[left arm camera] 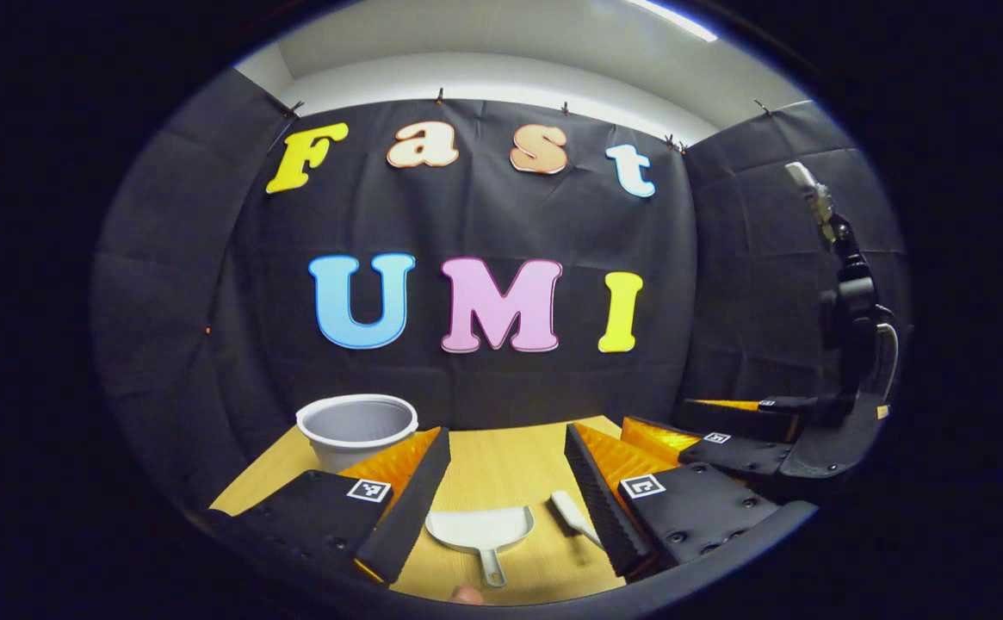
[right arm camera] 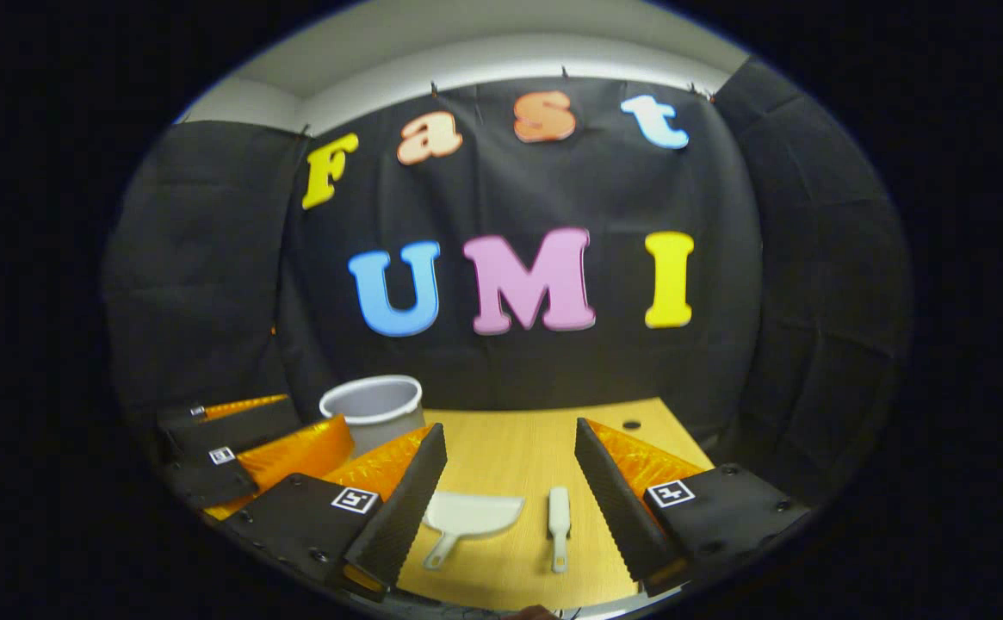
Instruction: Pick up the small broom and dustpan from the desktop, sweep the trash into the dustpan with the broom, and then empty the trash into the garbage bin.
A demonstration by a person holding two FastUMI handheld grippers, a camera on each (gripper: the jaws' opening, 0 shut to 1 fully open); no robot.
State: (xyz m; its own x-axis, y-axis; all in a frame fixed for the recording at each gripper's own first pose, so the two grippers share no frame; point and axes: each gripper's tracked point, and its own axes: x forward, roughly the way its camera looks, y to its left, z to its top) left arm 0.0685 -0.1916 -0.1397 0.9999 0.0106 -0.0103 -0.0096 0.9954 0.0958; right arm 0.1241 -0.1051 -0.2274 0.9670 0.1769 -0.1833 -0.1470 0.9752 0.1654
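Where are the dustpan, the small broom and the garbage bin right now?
dustpan (right arm camera: 475,512): right gripper view, on the middle of its pan.
small broom (right arm camera: 559,510): right gripper view, on the upper part of its body.
garbage bin (left arm camera: 356,428): left gripper view, on its inner wall just below the rim.

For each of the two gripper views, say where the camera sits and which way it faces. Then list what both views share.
Left gripper view: rides on the left gripper, facing the back wall across the desk; its open fingers frame the dustpan, and the right gripper shows at right.
Right gripper view: rides on the right gripper, facing likewise; the left gripper shows at left.
Shared: dustpan, small broom, garbage bin, desk.
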